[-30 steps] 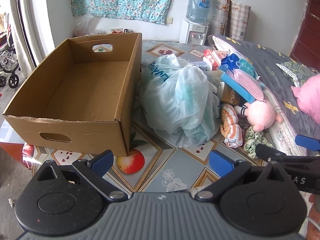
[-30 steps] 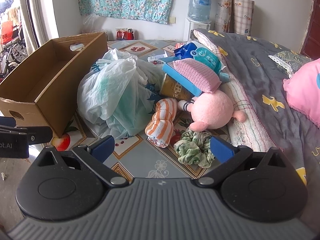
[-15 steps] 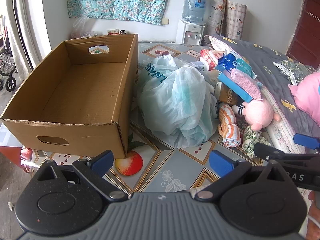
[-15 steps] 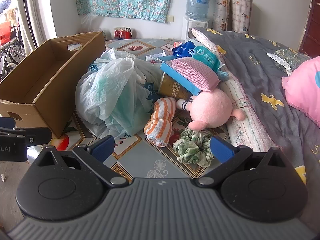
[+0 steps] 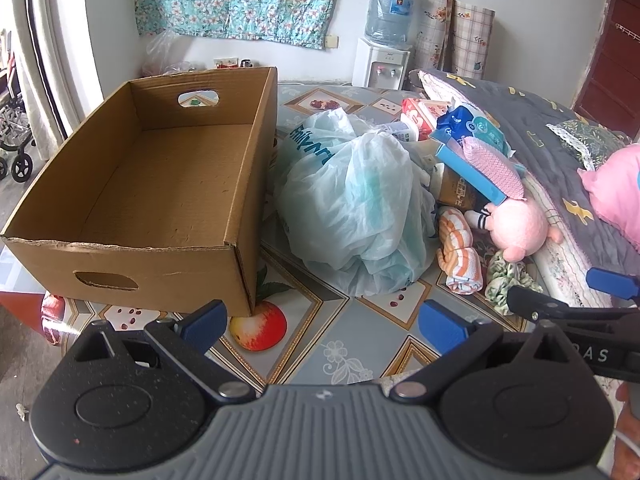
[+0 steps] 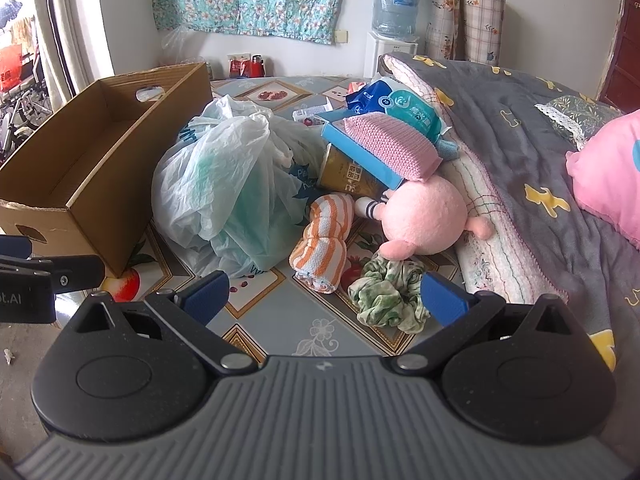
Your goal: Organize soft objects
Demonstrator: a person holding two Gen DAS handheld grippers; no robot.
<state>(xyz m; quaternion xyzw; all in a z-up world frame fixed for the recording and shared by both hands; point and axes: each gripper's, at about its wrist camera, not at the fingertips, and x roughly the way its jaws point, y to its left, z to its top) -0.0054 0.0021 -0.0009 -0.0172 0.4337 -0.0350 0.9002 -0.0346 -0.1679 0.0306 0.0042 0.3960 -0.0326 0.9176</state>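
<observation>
An empty cardboard box (image 5: pixel 152 184) stands at the left of the patterned table; it also shows in the right wrist view (image 6: pixel 92 160). Beside it lies a pale plastic bag (image 5: pixel 356 208) (image 6: pixel 236 188). Right of the bag lie an orange-striped rolled towel (image 6: pixel 324 244) (image 5: pixel 460 252), a pink plush toy (image 6: pixel 424 220) (image 5: pixel 520 228), a green floral scrunchie (image 6: pixel 388 296) (image 5: pixel 504 276) and a pink knitted pouch (image 6: pixel 388 144) on a blue box. My left gripper (image 5: pixel 324 324) is open and empty, near the table's front edge. My right gripper (image 6: pixel 324 296) is open and empty, just short of the scrunchie and towel.
A grey quilt (image 6: pixel 532 148) and pink pillow (image 6: pixel 608 176) lie at the right. Packets and a brown can (image 6: pixel 352 176) are piled behind the plush. A water dispenser (image 5: pixel 384 52) stands at the back wall.
Both grippers have drifted slightly, the view shifting a little toward the pile. Nothing was taken hold of; both stay open.
</observation>
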